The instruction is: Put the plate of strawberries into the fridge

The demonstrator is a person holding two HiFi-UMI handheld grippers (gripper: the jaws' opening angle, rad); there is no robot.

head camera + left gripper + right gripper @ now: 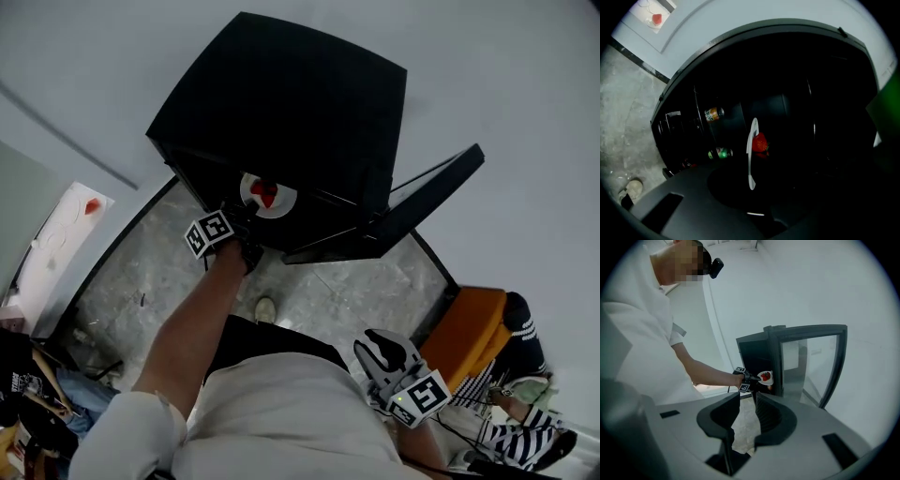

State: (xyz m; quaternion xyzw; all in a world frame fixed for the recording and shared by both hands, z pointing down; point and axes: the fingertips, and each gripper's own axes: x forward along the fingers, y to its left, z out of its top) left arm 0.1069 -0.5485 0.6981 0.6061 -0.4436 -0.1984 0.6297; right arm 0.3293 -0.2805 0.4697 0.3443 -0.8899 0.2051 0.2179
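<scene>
A white plate (269, 195) with red strawberries (263, 192) hangs at the mouth of the black fridge (291, 103). My left gripper (248, 214) is shut on the plate's near rim, arm stretched forward. In the left gripper view the plate (751, 154) shows edge-on with a strawberry (760, 143) against the dark inside, and the left gripper (751, 185) pinches its lower rim. My right gripper (375, 349) hangs low beside my body. In its own view the right gripper (747, 399) is open with only floor between the jaws, and it looks across at the plate (765, 377).
The fridge's glass door (417, 208) stands open to the right. Inside the fridge, at the left, lie a bottle (714, 113) and a green can (721, 153). A white table (56, 239) with a red item (92, 205) stands at the left. An orange seat (469, 333) sits at the lower right.
</scene>
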